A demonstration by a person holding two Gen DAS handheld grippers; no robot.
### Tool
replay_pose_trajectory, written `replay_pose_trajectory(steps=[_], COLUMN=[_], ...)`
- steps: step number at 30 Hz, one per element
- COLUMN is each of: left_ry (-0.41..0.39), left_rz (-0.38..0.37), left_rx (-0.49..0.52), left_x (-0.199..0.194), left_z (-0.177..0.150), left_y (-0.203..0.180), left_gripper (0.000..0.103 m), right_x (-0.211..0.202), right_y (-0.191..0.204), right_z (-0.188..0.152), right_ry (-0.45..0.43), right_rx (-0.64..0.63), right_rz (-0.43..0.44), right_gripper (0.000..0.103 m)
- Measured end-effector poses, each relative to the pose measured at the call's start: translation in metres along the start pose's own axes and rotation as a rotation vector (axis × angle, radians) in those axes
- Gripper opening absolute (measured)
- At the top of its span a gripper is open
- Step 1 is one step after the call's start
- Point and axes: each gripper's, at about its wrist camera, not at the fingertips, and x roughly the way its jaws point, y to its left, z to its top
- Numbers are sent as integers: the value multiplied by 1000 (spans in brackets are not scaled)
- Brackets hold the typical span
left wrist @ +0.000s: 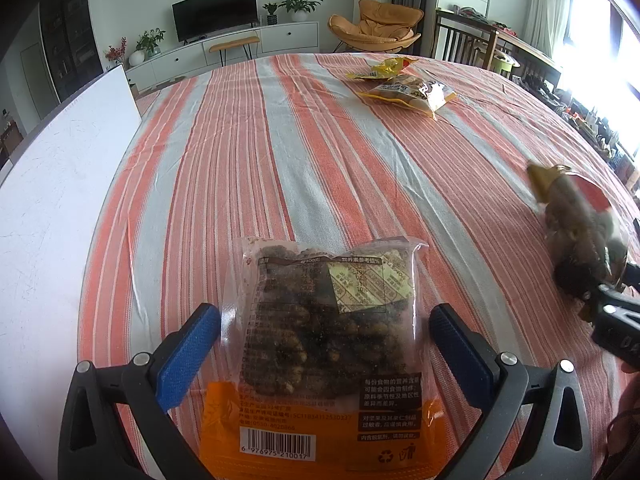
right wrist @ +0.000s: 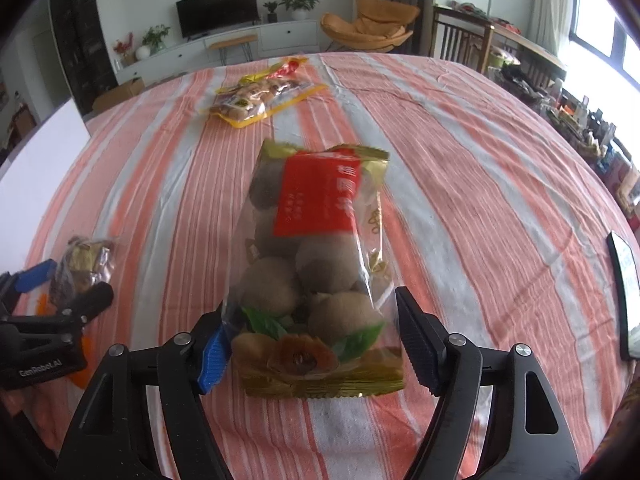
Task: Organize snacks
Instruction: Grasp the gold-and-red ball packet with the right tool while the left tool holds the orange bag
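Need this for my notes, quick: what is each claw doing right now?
Left claw: open, straddling the dark snack bag.
Right claw: red-label fruit bag sits between it; whether it grips cannot be told.

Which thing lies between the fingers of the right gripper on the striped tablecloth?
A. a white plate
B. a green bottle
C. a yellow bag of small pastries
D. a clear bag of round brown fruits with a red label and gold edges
D: in the right wrist view, the clear bag of round brown fruits with a red label and gold edges lies between the fingers of the right gripper.
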Motion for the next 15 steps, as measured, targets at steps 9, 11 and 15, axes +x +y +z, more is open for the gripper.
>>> replay_pose_trajectory(steps=[9,11,15], left_ry=[0,0,0], left_rz=[0,0,0], left_rx=[0,0,0], left_x=[0,0,0], left_z=[0,0,0], left_y=[0,0,0], left_gripper=[103,103,103], right_x=[8,8,8], right_y=[-1,-1,-1], right_z=[-5,-6,-6], right_ry=[-1,-1,-1], right_rx=[2,2,2], right_rz=[-3,-3,-3], right_gripper=[86,86,86])
